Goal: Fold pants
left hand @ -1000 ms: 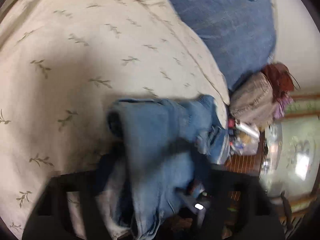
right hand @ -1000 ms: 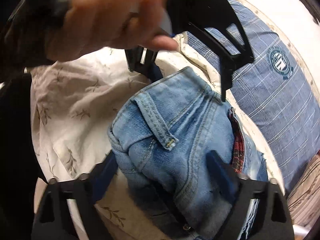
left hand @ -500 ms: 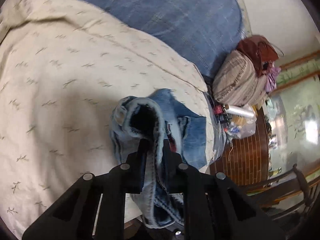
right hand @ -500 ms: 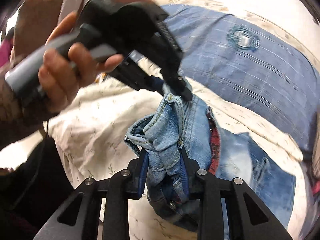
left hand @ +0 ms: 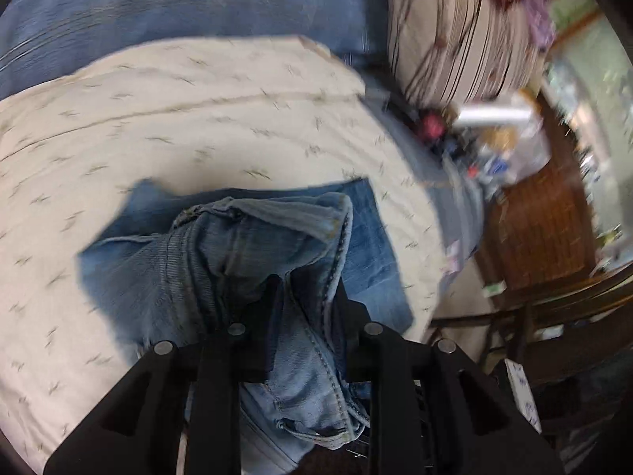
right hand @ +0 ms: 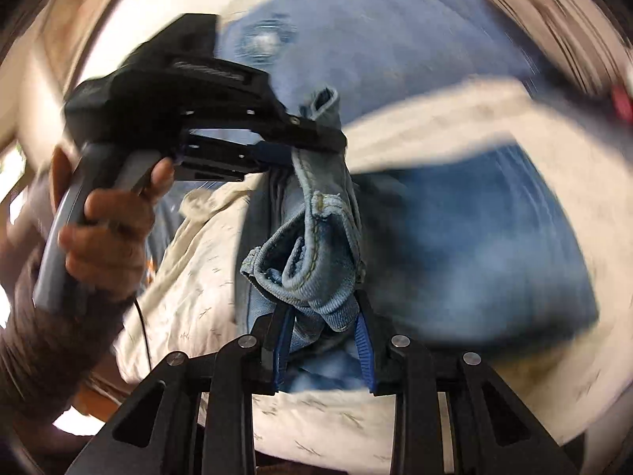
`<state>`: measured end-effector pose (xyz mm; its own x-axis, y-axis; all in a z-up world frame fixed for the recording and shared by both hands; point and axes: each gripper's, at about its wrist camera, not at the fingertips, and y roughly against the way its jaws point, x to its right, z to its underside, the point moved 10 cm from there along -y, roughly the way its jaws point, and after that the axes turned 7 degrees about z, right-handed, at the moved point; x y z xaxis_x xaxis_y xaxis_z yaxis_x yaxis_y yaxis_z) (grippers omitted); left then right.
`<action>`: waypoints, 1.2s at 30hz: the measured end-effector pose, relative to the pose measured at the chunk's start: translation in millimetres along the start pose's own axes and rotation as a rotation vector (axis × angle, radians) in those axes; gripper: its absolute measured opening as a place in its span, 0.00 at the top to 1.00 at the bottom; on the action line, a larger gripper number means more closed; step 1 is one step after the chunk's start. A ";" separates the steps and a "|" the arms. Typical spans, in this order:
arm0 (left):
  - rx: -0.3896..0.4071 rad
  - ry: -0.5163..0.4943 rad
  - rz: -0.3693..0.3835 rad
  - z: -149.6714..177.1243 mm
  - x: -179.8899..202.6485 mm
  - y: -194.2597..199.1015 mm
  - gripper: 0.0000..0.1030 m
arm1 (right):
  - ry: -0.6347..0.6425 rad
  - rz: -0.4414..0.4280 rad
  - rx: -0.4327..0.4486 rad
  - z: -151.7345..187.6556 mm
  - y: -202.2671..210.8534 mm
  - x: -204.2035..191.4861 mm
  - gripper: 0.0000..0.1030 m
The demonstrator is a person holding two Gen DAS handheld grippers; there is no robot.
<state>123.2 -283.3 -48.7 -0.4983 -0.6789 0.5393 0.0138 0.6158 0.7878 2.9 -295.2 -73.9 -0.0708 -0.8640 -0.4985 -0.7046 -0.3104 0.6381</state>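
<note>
Light blue denim pants (left hand: 253, 253) are lifted off a cream bedspread (left hand: 178, 118) with a twig print. My left gripper (left hand: 304, 289) is shut on a bunched seam of the pants. My right gripper (right hand: 322, 316) is shut on another bunched edge of the pants (right hand: 316, 253). In the right wrist view the left gripper (right hand: 316, 142) shows held in a hand, clamped on the waistband above my right one. A flat part of the pants (right hand: 474, 253) lies on the bedspread behind.
A blue checked pillow (left hand: 198, 4) lies at the head of the bed. A striped cushion (left hand: 463, 35) and a cluttered wooden nightstand (left hand: 542, 206) stand past the bed's right edge. A dark wooden chair (left hand: 554, 316) is near the bed corner.
Both grippers, open a second ago, have shut on the pants and lifted them. Both views have swung, and the pants hang more spread out between the grippers.
</note>
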 end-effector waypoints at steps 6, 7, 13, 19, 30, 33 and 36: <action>-0.109 -0.131 -0.177 0.5 14.7 -60.3 0.65 | -0.259 -0.119 -0.017 2.1 -2.4 55.4 0.52; -0.123 -0.163 -0.185 2.0 19.8 -59.7 0.61 | -0.262 -0.137 -0.016 1.4 -0.8 56.3 0.50; -0.098 -0.366 -0.107 -2.6 47.4 7.3 0.42 | -0.308 -0.274 0.019 -0.6 25.0 65.0 0.25; -0.070 -0.424 -0.141 -24.0 11.6 42.7 0.16 | -0.266 -0.301 -0.023 2.1 12.7 46.5 0.14; -0.120 -0.489 -0.203 -0.4 -2.8 2.7 0.46 | -0.238 -0.248 0.002 -12.8 9.6 33.9 0.67; -0.049 -0.522 -0.106 -9.1 37.4 29.7 0.62 | -0.239 -0.289 0.080 -22.3 44.4 35.9 0.70; -0.013 -0.572 -0.091 -11.9 63.2 21.2 0.60 | -0.271 -0.222 0.097 -18.9 46.1 61.7 0.70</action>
<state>102.3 -317.9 5.6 -0.8871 -0.4027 0.2254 -0.0426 0.5577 0.8290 -20.6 -370.3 -64.2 -0.0839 -0.6395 -0.7642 -0.7866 -0.4282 0.4448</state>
